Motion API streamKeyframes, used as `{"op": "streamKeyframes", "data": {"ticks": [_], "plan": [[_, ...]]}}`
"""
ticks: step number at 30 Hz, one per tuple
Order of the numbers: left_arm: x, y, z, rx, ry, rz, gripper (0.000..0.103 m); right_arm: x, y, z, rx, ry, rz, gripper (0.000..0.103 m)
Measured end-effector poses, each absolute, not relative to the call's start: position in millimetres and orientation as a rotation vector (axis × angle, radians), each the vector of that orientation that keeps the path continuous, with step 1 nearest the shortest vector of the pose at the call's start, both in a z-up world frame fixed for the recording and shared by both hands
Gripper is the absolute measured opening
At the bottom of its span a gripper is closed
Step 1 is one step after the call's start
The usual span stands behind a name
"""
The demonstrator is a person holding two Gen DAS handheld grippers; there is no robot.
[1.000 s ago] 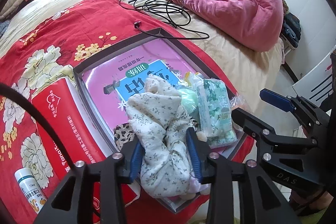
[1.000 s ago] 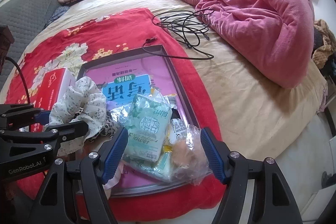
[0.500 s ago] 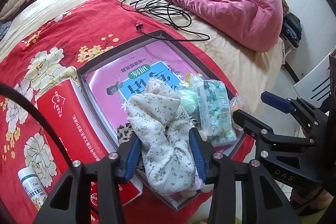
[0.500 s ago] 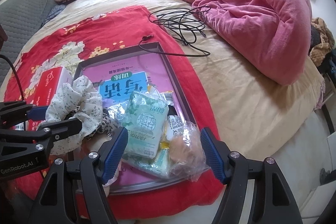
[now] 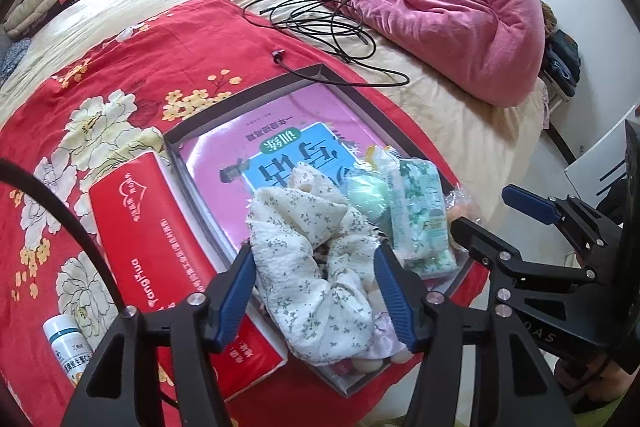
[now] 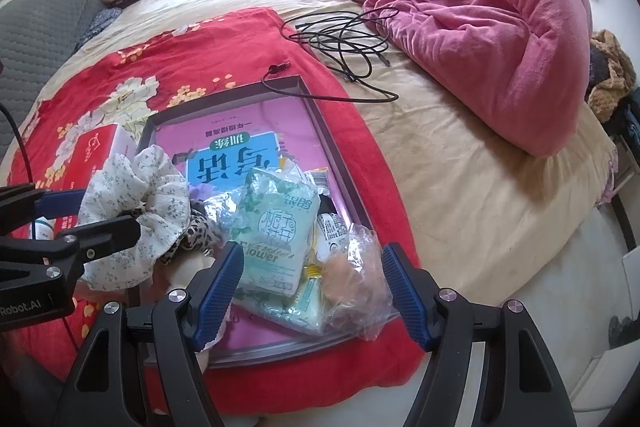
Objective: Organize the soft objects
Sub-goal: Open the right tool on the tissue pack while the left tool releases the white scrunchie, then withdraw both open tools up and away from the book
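A white floral scrunchie [image 5: 316,267] lies on the near-left part of a grey tray [image 5: 240,99], over a leopard-print scrunchie [image 6: 196,231]. My left gripper [image 5: 313,255] straddles it; its jaws are opening and the blue pads flank the cloth loosely. In the right wrist view the floral scrunchie [image 6: 148,203] sits behind the left gripper [image 6: 96,213]. My right gripper [image 6: 313,259] hangs open above a green tissue pack [image 6: 276,227] and a crumpled clear bag [image 6: 356,279], gripping nothing. The right gripper [image 5: 484,211] also shows at the right of the left wrist view.
A pink book [image 5: 256,155] lines the tray on a red floral cloth [image 5: 120,75]. A red box [image 5: 152,247] lies left of the tray, with a white bottle [image 5: 68,347] nearer. A black cable [image 5: 328,23] and a pink quilt [image 5: 440,7] lie beyond. The bed edge is to the right.
The left jaws have spread apart, and the floral scrunchie has loosened and widened between them. The right gripper has stayed put, still open.
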State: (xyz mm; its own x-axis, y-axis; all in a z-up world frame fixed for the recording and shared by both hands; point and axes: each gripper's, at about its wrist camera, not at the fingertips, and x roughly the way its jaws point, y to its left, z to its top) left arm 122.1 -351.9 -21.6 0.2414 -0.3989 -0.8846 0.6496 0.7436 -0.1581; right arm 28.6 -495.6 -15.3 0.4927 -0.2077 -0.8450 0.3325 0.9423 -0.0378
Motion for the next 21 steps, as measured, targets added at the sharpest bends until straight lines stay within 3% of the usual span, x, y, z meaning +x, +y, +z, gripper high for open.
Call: {"op": "streamKeyframes", "data": {"ticks": [21], "plan": [[128.3, -322.3, -14.5, 0.265, 1.107, -0.657, 0.073, 34.2, -473.7, -12.1, 0.126, 0.994, -0.299, 0.074]]}}
